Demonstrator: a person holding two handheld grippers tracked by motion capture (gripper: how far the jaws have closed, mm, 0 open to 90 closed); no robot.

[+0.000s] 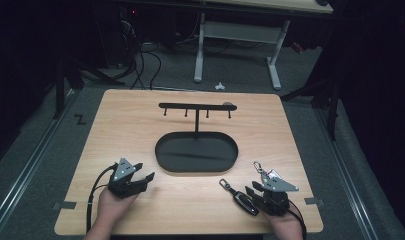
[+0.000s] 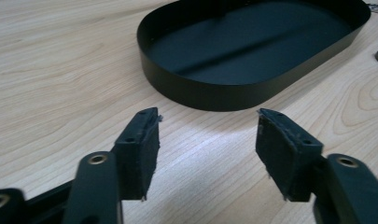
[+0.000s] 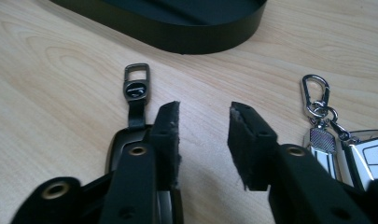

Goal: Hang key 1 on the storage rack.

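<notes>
- Right tool [image 3: 204, 140] stands part-open and empty between black key fob [image 3: 130, 140] and silver key fob [image 3: 368, 156], near the bench's [image 1: 140, 125] front right corner.
- Left tool [image 2: 206, 140] gapes wide, empty.
- Risk: closing here pinches bare wood, or nudges a fob aside.

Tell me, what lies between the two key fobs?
The open right gripper, over bare wood, sits between the black fob and the silver fob, seen in the right gripper view.

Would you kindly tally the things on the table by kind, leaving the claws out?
Key fobs: 2, a black one and a silver one.
Trays: 1, black oval.
Hook racks: 1, black, rising from the tray.
Total: 4.
</notes>
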